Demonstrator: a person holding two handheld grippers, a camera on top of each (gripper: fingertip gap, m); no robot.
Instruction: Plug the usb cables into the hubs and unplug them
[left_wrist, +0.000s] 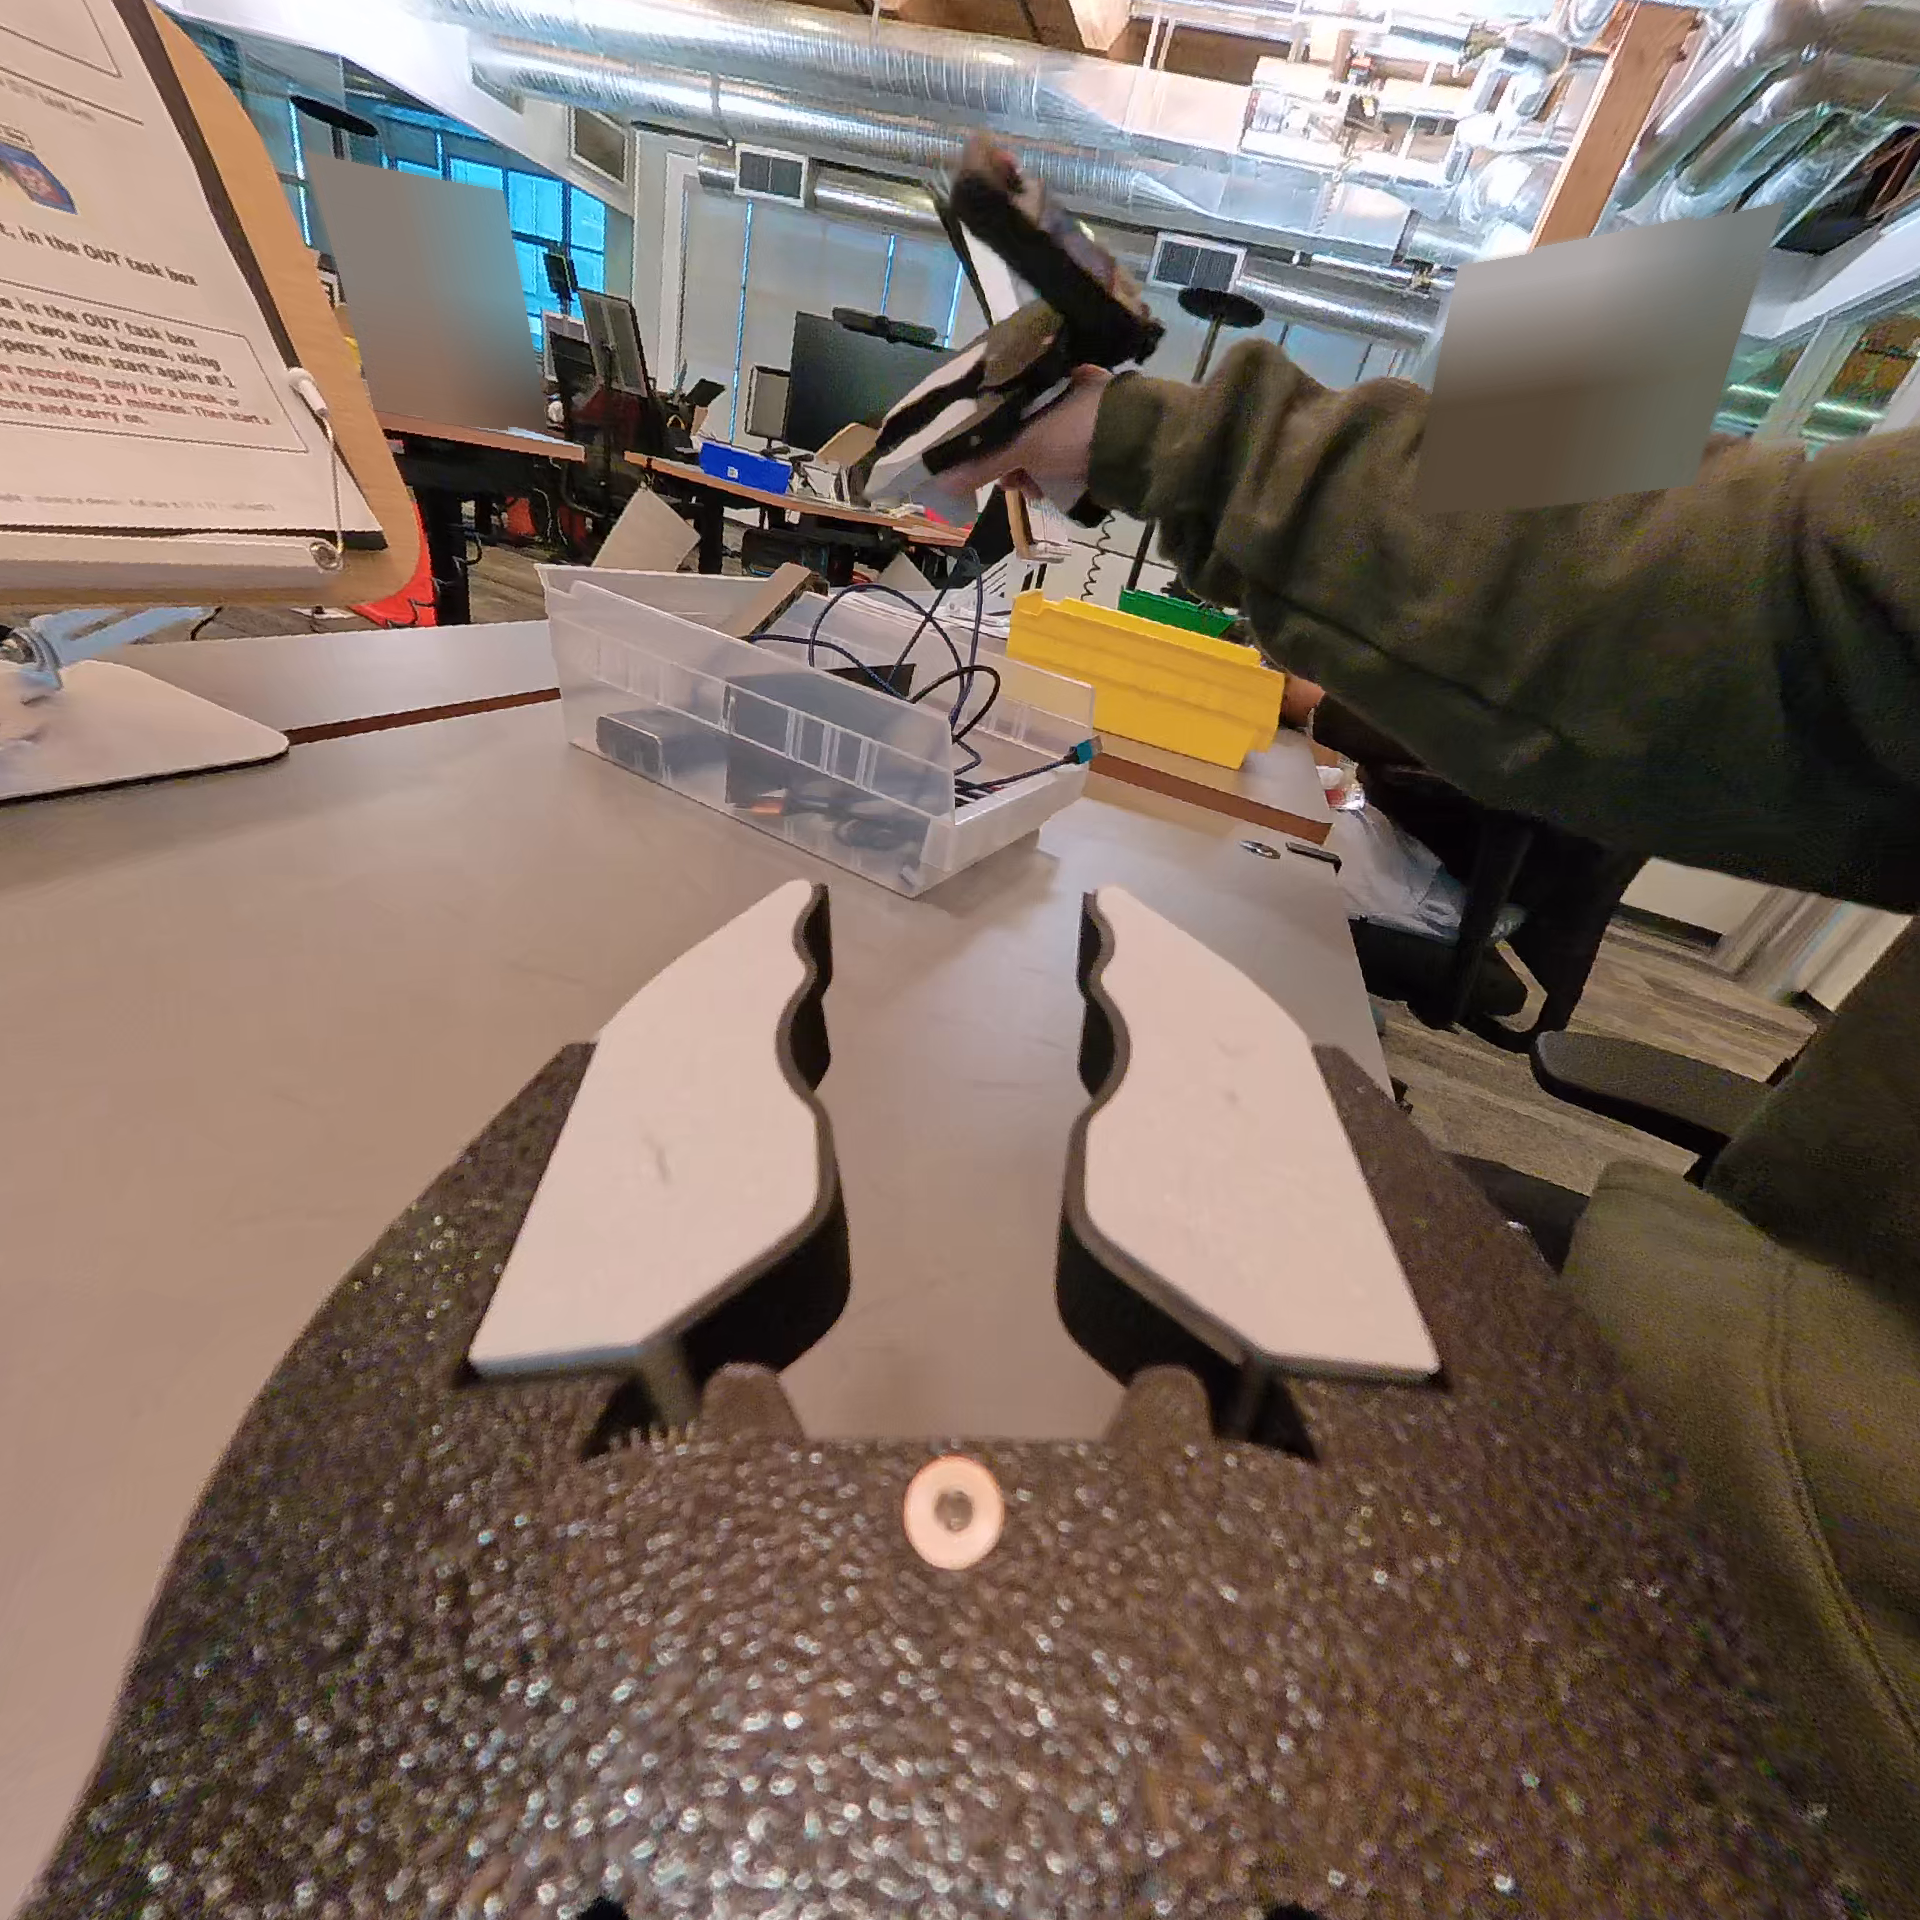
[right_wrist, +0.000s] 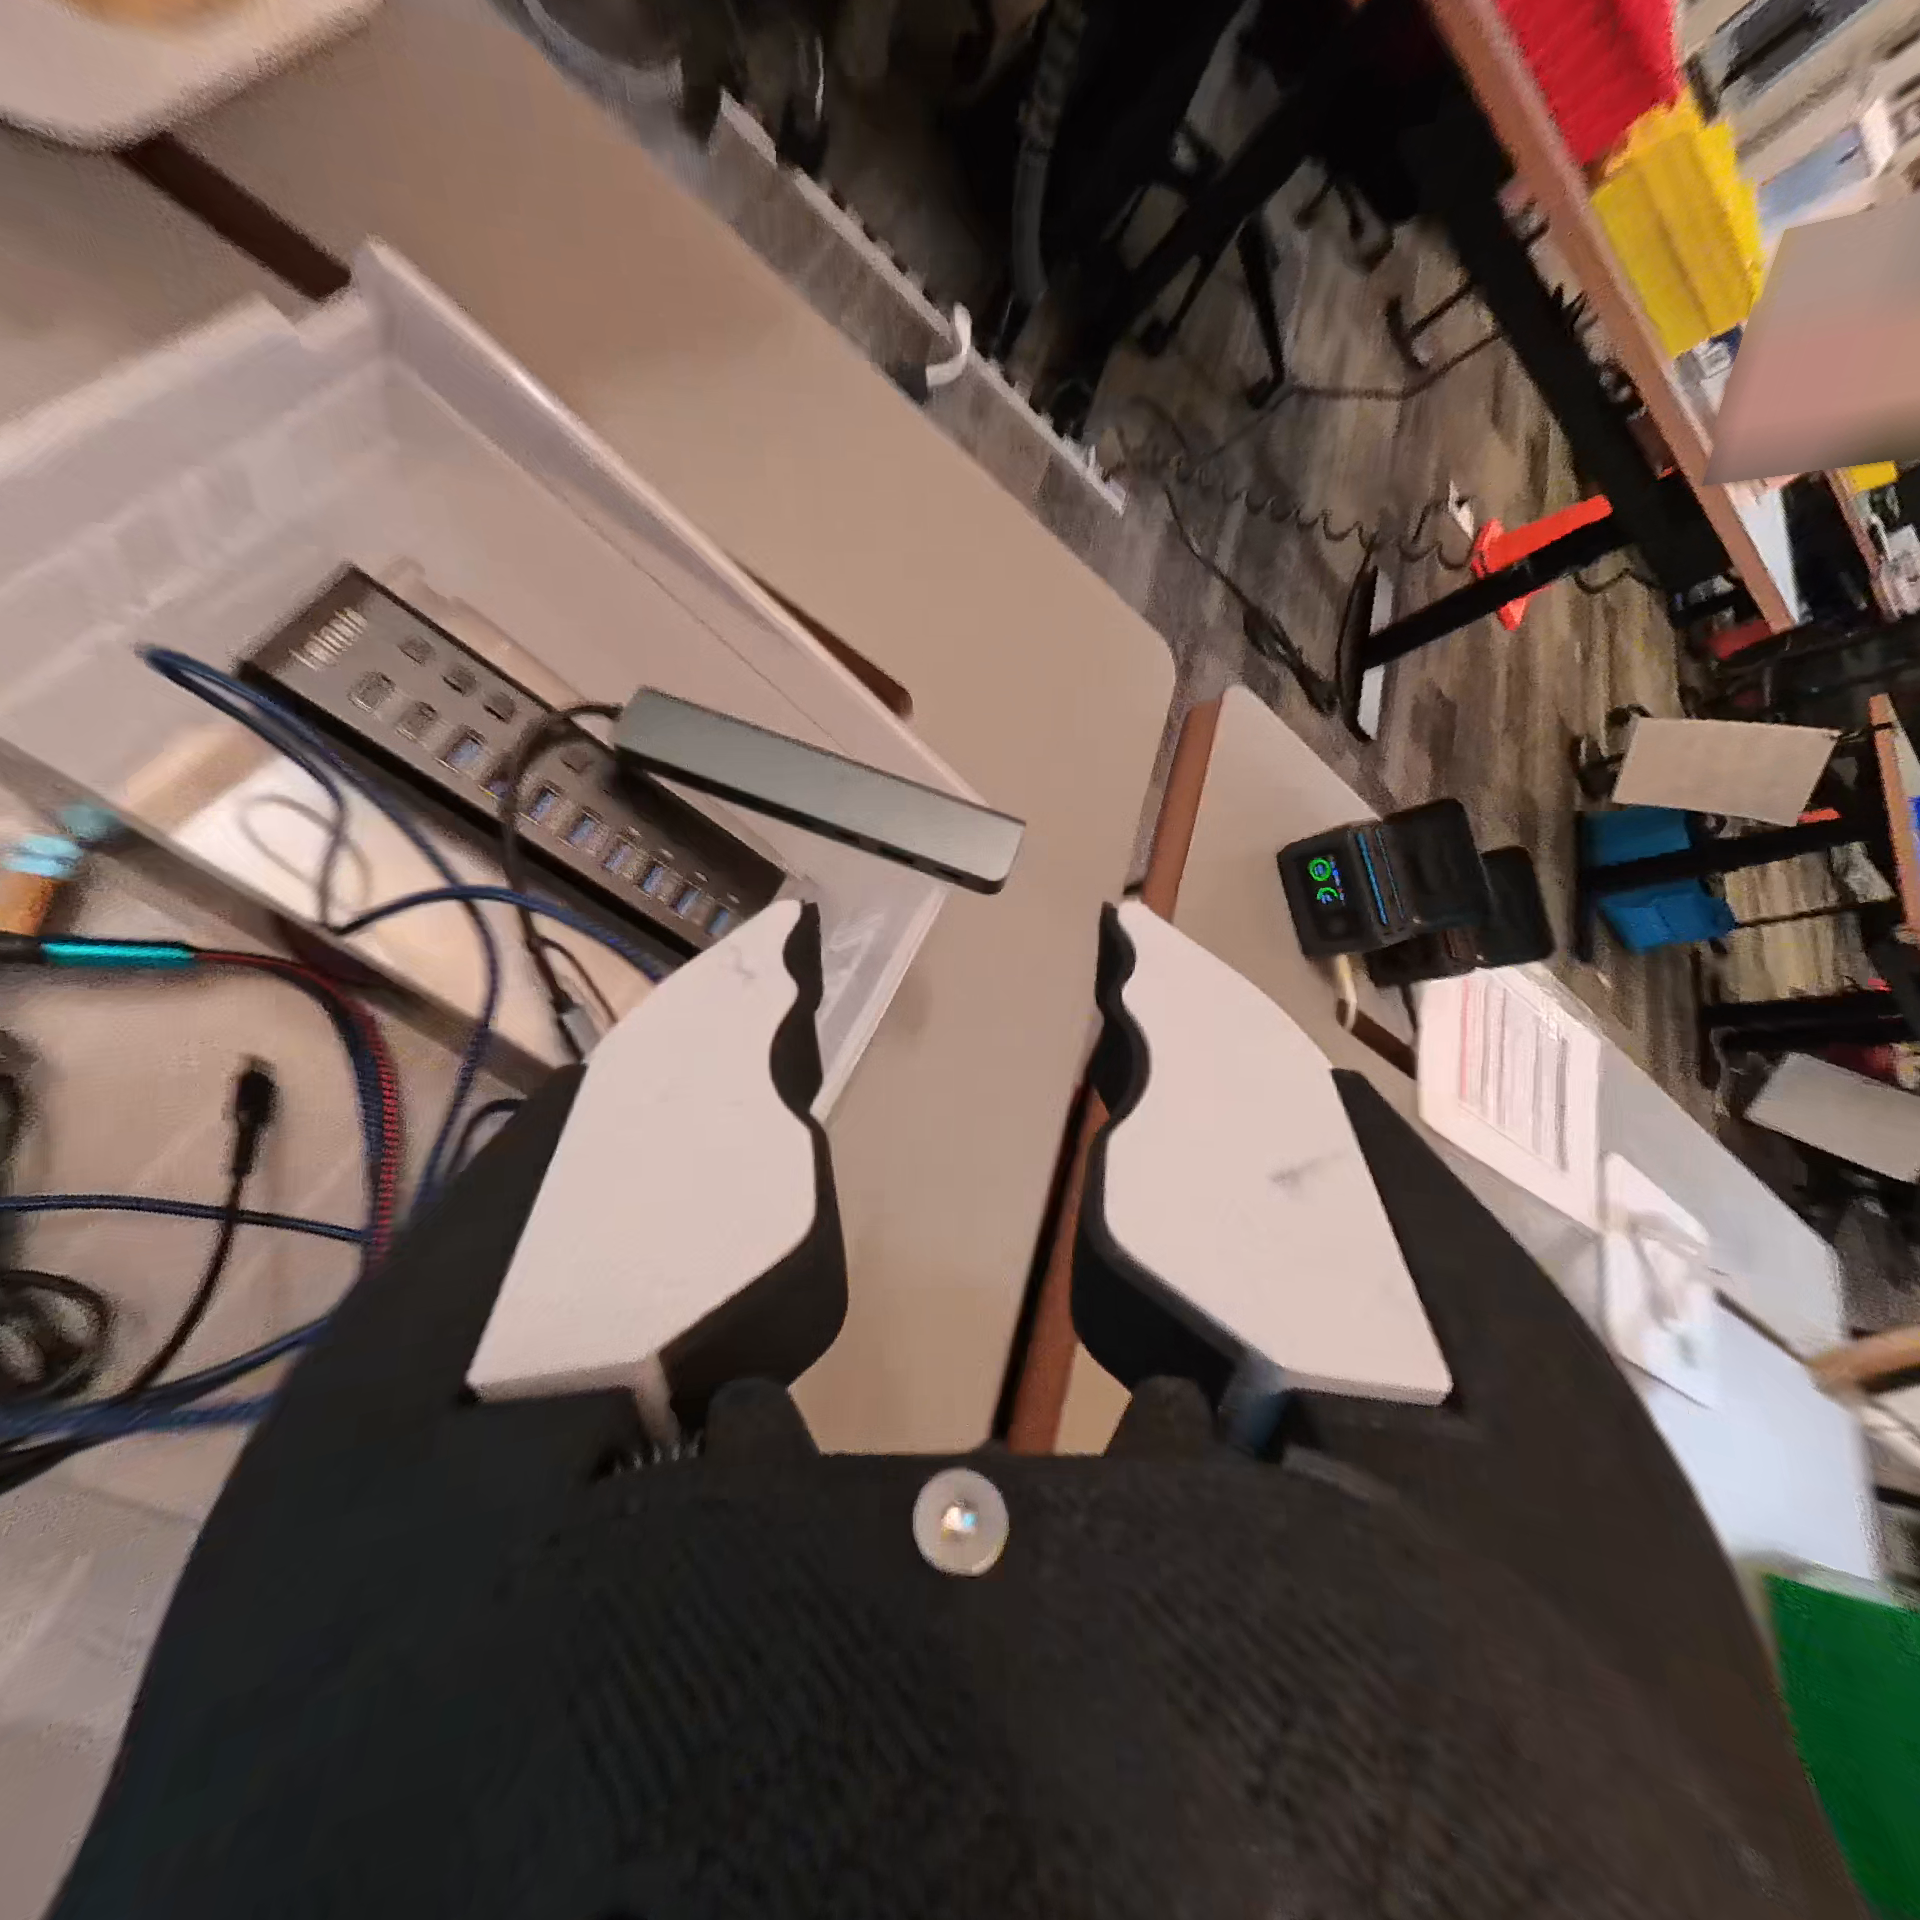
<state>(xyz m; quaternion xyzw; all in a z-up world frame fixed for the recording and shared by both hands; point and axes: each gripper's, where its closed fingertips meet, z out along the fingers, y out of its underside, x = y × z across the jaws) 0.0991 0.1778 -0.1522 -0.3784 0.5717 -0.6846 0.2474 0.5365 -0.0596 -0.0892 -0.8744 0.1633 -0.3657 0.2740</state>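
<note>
Clear plastic bin (left_wrist: 831, 748) sits mid-surface (left_wrist: 312, 987), far side, holding the hubs and a tangle of USB cables (right_wrist: 312, 1039). Yellow bin (left_wrist: 1143, 675) just right of it. Paper sheet on a stand (left_wrist: 156, 312) far left.

Left tongs (left_wrist: 951, 935) spread, nothing between them, low over the bare surface, near side of the bin. Right tongs (right_wrist: 956, 945) also spread and empty, held up above the bin's right end, tilted down toward it; the picture is blurred.

Inside the bin: long black multi-port hub (right_wrist: 499, 758) lying flat, slim grey hub (right_wrist: 821, 790) propped across it, one end over the bin rim. Blue braided cable loops left, red-black braided cable (right_wrist: 364, 1060) beside it, teal-tipped plug (right_wrist: 114, 951) far left.

Handling guess: cables light and floppy, so take the stiff plug housing, not the cord. Hubs are light, smooth and likely to slide when pushed; one pair of tongs should pin the body by its long sides while the other plugs. No plug seated that I can confirm.
</note>
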